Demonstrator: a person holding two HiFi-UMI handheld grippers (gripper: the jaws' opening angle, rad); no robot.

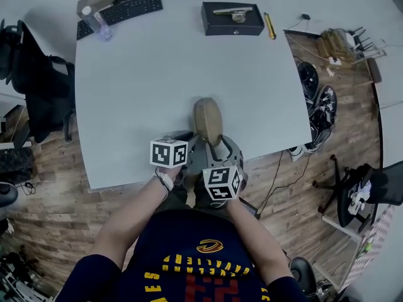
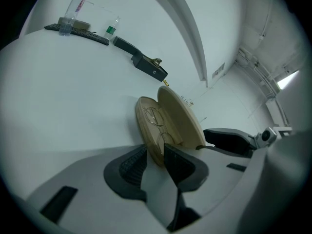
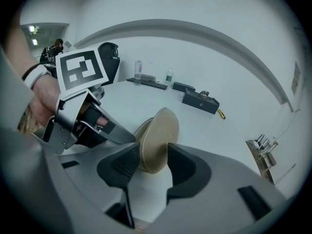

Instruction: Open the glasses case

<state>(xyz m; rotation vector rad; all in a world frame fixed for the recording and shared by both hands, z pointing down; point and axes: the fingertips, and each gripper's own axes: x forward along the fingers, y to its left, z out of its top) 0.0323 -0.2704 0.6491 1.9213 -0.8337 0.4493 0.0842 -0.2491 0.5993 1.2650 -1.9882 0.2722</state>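
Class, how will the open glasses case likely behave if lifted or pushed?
The glasses case looks like a stiff shell, so it probably keeps its shape. Its smooth, rounded lid may slip. The thin wire glasses inside look fragile and could spill.

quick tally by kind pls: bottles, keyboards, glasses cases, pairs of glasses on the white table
bottles: 2, a tall bottle and a small bottle
keyboard: 1
glasses case: 1, standing open
pair of glasses: 1, lying inside the case
total: 5
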